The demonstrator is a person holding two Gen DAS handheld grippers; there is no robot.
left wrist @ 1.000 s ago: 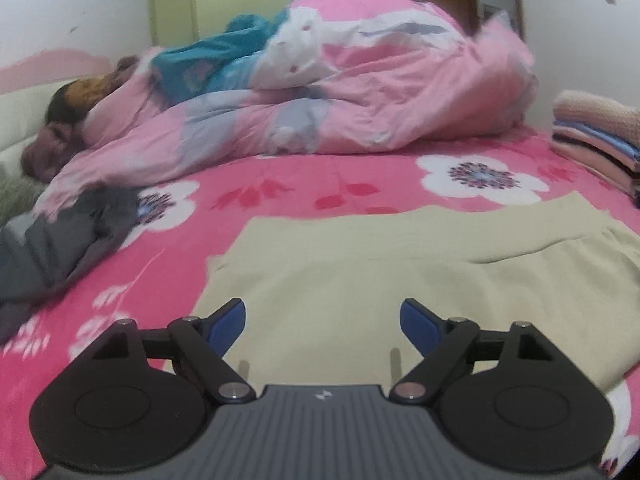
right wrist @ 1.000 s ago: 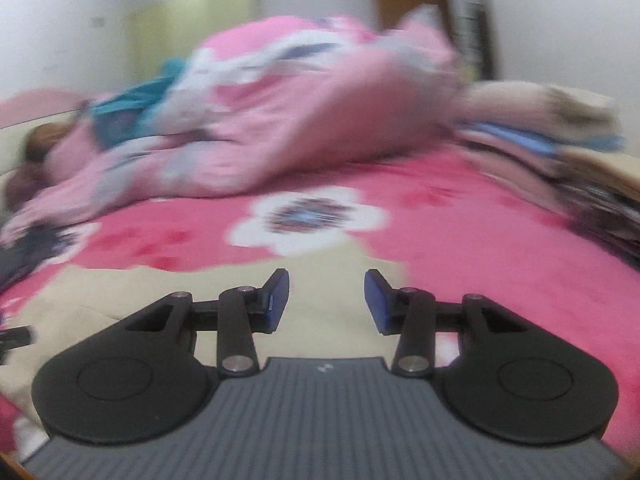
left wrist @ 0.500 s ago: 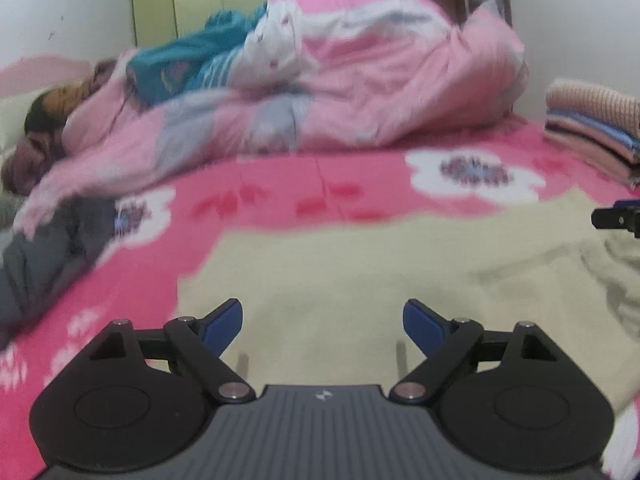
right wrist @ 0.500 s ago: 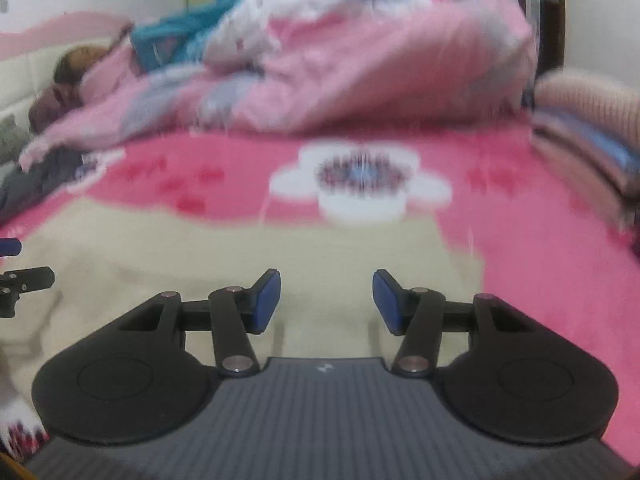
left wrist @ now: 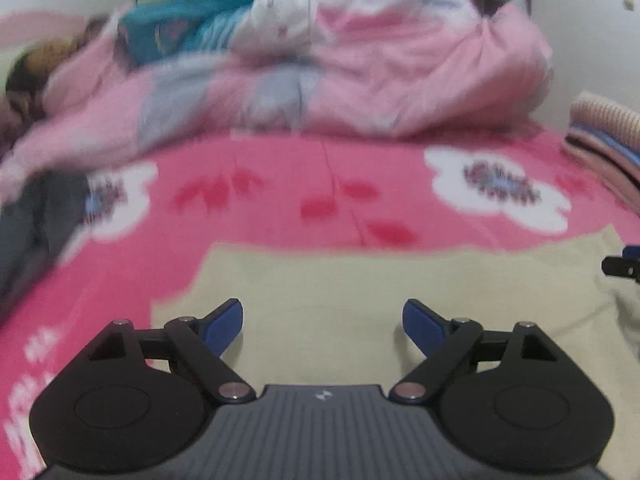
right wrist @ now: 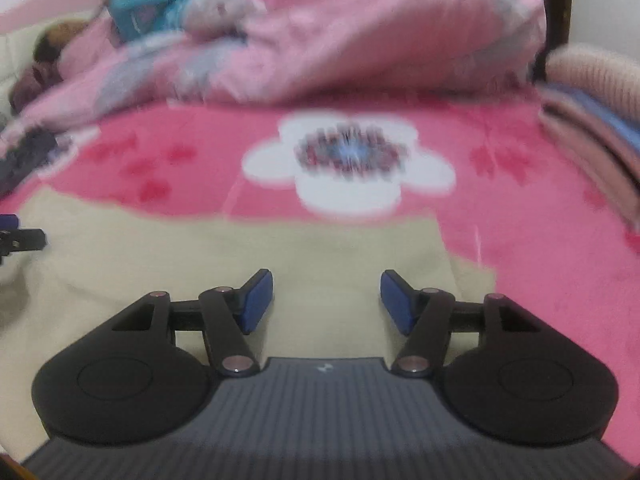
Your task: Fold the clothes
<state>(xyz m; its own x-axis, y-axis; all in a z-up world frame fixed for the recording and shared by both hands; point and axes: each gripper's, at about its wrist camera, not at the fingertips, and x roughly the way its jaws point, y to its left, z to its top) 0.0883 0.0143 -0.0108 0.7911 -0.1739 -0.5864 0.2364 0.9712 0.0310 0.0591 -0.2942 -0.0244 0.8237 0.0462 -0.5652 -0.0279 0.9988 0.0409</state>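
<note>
A beige garment (left wrist: 360,280) lies spread flat on the pink floral bedspread (left wrist: 280,200), directly beneath both grippers. The left gripper (left wrist: 322,322) hangs over the garment's left part with its blue-padded fingers (left wrist: 224,326) wide apart and nothing between them. The right gripper (right wrist: 326,300) hangs over the garment's right part near its edge; its jaws have just been opening and stand apart, empty. A crumpled pink quilt (left wrist: 360,60) is heaped at the far side of the bed, and a stack of folded clothes (right wrist: 592,100) sits at the right.
</note>
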